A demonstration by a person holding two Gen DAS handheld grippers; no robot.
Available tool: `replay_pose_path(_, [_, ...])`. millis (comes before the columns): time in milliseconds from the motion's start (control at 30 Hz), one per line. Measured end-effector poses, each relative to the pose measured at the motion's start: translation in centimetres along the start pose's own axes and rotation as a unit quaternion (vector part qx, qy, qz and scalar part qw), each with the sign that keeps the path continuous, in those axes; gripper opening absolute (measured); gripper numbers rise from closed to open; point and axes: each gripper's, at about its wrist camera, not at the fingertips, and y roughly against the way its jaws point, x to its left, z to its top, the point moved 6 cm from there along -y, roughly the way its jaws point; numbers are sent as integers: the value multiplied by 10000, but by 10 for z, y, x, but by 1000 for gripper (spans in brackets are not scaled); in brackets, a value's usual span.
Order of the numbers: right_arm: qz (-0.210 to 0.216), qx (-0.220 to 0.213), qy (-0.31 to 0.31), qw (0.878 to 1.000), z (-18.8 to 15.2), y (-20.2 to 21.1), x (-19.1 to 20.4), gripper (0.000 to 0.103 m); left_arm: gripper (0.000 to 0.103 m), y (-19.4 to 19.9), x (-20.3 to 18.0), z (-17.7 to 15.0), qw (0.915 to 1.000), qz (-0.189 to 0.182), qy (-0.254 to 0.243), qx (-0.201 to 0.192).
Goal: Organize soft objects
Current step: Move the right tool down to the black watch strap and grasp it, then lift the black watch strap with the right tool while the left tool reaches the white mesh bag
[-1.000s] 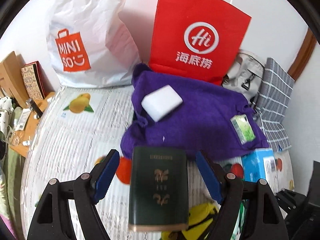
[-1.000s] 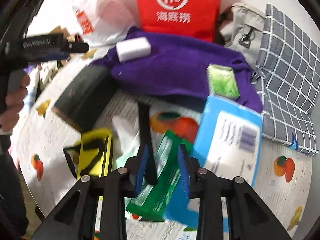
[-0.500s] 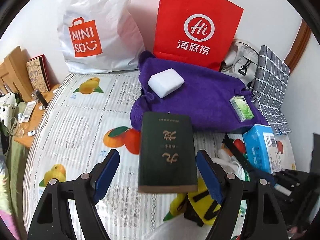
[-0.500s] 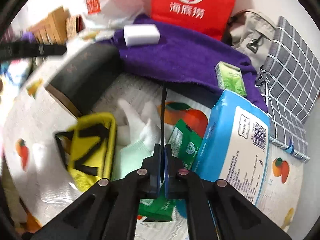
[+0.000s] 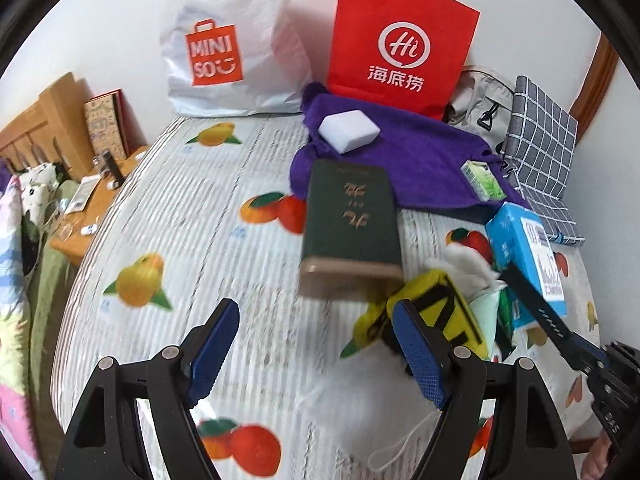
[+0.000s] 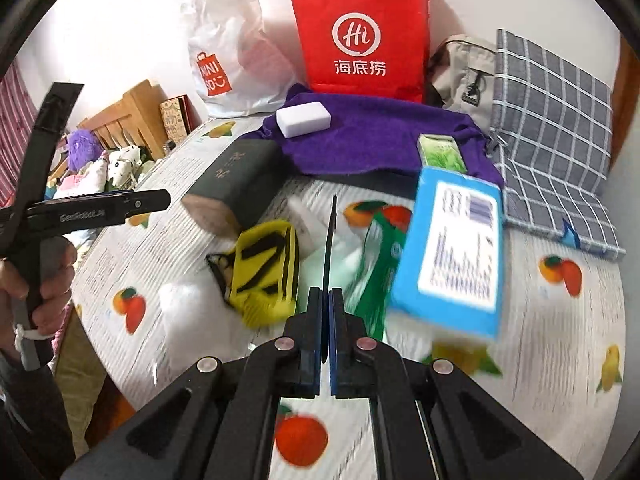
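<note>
Blue pads, left view: my left tongs [image 5: 314, 312] hung wide open over the worktop [image 5: 180, 220], gripping nothing.
Soft things, left view: the yellow pouch [image 5: 448, 304] lay just beside my right-hand pad; the purple towel [image 5: 420, 160] was spread at the back with the white sponge [image 5: 348, 130] on it.
Hard thing, left view: the green book [image 5: 352, 216] lay ahead of the open tongs, its far end touching the towel.
Room, left view: bare cloth ran out on my left as far as the rounded edge; the right was crowded.
Closed pads, right view: my right tongs [image 6: 325, 292] were pinched tight on a thin dark strip [image 6: 330, 240] that stuck straight forward.
Clutter, right view: the blue tissue pack [image 6: 452, 248] stood close on the right, the pouch close on the left.
Step, my judgement: sorting had hardly begun. I would carry the strip high over the pile and keep the grip firm, since it is slim and could swivel.
Edges, my judgement: the red paper bag [image 6: 360, 36] walled off the back, so any free swing was to the left.
</note>
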Motion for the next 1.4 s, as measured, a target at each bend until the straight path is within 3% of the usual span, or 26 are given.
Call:
replay_pose_path(133, [-20,-39,21,10000,-31,15,0,3,78,5,0,-15,10000,-20,94,4])
replay_pose_path(633, [-621,407,-32,9972,-123,1,-40,6,78,-22,-4,-51,9993,-19,99,359])
replay_pose_path(733, [-682,494,91,9964,-126,-10,-41,13,78,-26,-5,-51,9992,-26,75,389])
replay_pose_path(967, [-621,409,153,9971,-115,-31,-35,48,78,-31,-2,-52,9991,-87,34,423])
replay_pose_path(1167, [-742,238,168,9968,-103,-43,-31,47,78,-37,1,-57,9986,-157,35,506])
replay_pose_path(1267, [-814,173,151,9964,-100,-44,-32,38,78,-38,-4,-59,9986,-250,-39,469])
replay_pose_path(1333, [-834,141,132,9963,-98,-45,-32,23,78,-40,-7,-61,9985,-295,-67,460])
replay_pose_path(1400, [-853,143,135,9962,-97,-45,-32,21,79,-44,-12,-64,9981,-327,-123,514])
